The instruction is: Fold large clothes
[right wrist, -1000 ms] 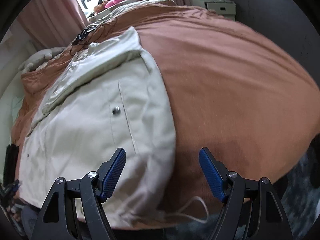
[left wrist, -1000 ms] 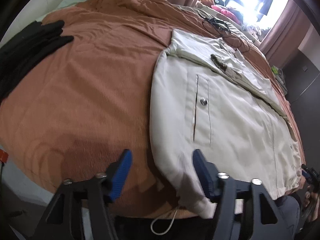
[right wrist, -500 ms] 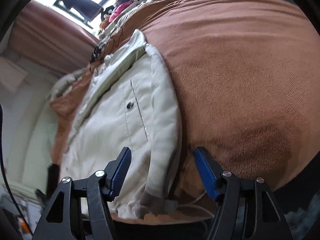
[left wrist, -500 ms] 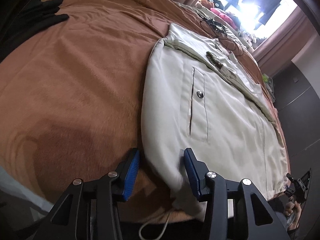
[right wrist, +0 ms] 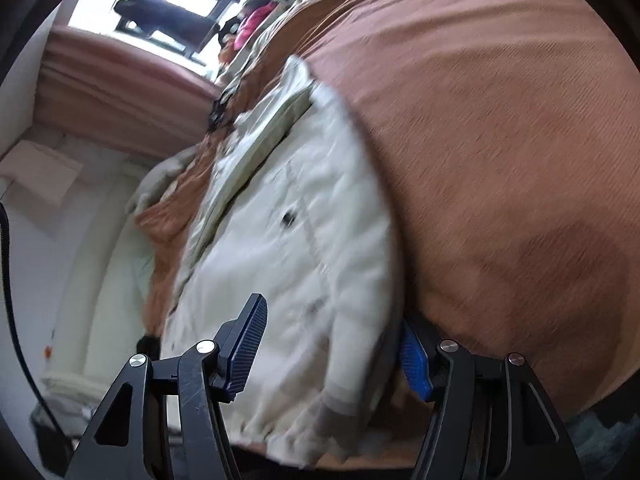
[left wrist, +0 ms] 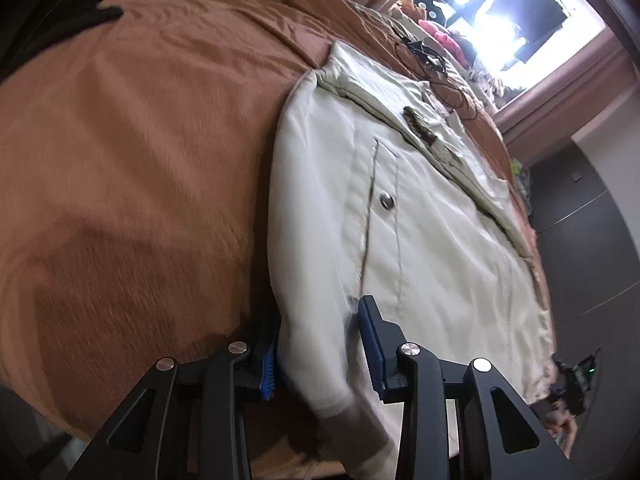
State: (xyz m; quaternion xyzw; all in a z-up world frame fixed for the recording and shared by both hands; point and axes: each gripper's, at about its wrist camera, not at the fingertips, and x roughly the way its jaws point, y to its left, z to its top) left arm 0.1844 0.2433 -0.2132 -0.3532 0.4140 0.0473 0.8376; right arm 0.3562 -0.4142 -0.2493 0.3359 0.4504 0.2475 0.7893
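Observation:
A cream jacket lies flat on the brown bedspread, with a snap pocket facing up. My left gripper straddles the jacket's lower left edge, one blue pad under the fabric and one on top, jaws narrowed but not pressed together. In the right wrist view the same jacket is blurred. My right gripper straddles its lower right edge, left finger on top, right finger tucked under the hem, jaws still wide.
Black clothing lies at the bed's far left. A black cable and piled clothes lie beyond the jacket near the window. A white wall and headboard stand at the left of the right wrist view.
Both grippers have pushed forward onto the jacket's bottom corners. The left jaws have narrowed around the fabric edge; the right finger has slid under the hem.

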